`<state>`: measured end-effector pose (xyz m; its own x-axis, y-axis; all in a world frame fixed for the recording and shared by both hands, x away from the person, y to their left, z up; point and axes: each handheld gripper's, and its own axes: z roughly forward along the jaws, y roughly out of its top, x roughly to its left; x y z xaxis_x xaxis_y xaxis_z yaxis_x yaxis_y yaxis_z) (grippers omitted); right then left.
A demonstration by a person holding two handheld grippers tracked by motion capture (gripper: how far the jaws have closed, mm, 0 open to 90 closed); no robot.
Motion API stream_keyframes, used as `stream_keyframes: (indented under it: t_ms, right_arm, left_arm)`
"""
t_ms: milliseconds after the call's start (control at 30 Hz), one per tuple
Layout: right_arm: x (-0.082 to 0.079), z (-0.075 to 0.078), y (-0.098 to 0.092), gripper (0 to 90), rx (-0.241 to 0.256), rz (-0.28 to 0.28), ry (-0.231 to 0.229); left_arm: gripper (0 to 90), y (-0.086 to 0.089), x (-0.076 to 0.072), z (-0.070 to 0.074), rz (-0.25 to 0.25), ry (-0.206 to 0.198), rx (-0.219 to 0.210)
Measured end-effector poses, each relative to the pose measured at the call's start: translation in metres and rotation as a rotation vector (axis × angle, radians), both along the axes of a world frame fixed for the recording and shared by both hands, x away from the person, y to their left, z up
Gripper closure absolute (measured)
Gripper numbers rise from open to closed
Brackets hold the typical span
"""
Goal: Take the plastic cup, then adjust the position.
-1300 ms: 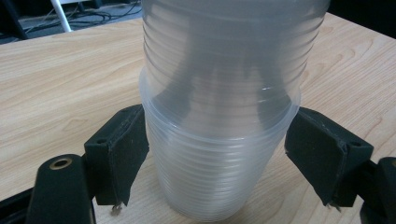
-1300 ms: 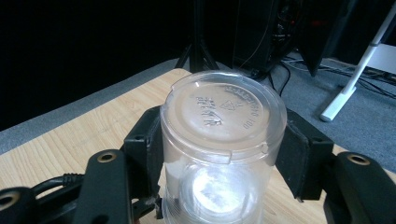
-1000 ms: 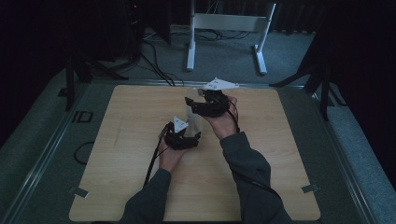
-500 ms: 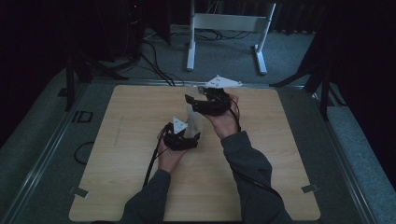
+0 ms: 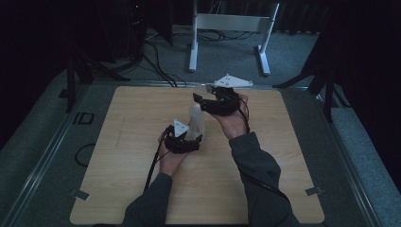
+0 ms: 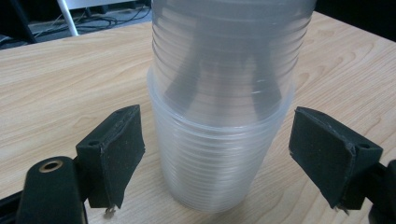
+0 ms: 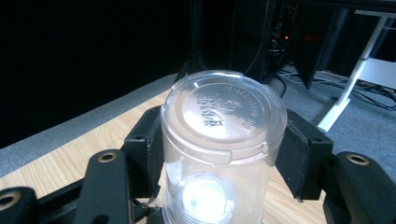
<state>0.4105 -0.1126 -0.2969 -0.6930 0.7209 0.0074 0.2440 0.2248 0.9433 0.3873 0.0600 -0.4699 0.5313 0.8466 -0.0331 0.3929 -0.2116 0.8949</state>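
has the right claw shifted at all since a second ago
No. In the high view the right claw sits in the same spot near the table's far edge, closed on the upper cup as before.

Clear ribbed plastic cups [image 6: 219, 116], glossy and see-through; the lid [image 7: 223, 112] looks like embossed plastic. Matt black tongs [image 6: 224, 154], pads possibly foam. Pale wood-grain table [image 5: 142, 109], smooth.
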Motion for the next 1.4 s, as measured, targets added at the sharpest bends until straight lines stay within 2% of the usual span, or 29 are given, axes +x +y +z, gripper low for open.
stream_keyframes:
  t_ms: [233,500,600,900,1233,1300,1400]
  right_arm:
    - [-0.003,0.004,-0.017,39.9,0.010,-0.021,-0.016]
    - [-0.008,0.007,-0.042,39.9,0.018,-0.073,-0.008]
    - [-0.009,0.003,-0.053,39.9,0.010,-0.109,0.001]
    - [-0.015,-0.011,-0.074,40.2,0.021,-0.167,0.027]
    - [-0.024,-0.037,-0.089,40.2,0.007,-0.208,0.067]
    - [-0.025,-0.040,-0.091,40.2,0.007,-0.212,0.070]
    - [-0.028,-0.052,-0.096,40.1,0.020,-0.221,0.092]
  left_arm:
    - [17.7,0.005,-0.006,0.002,0.001,-0.008,-0.007]
    - [17.7,0.010,-0.012,0.003,-0.002,-0.012,-0.003]
    - [17.7,0.012,-0.014,0.003,-0.004,-0.015,-0.001]
    - [18.5,0.018,-0.021,0.006,-0.002,-0.036,-0.014]
    - [24.6,0.018,-0.030,0.005,-0.032,-0.044,-0.022]
    - [25.4,0.018,-0.030,0.006,-0.041,-0.043,-0.024]
    - [28.0,0.018,-0.033,0.006,-0.046,-0.051,-0.021]
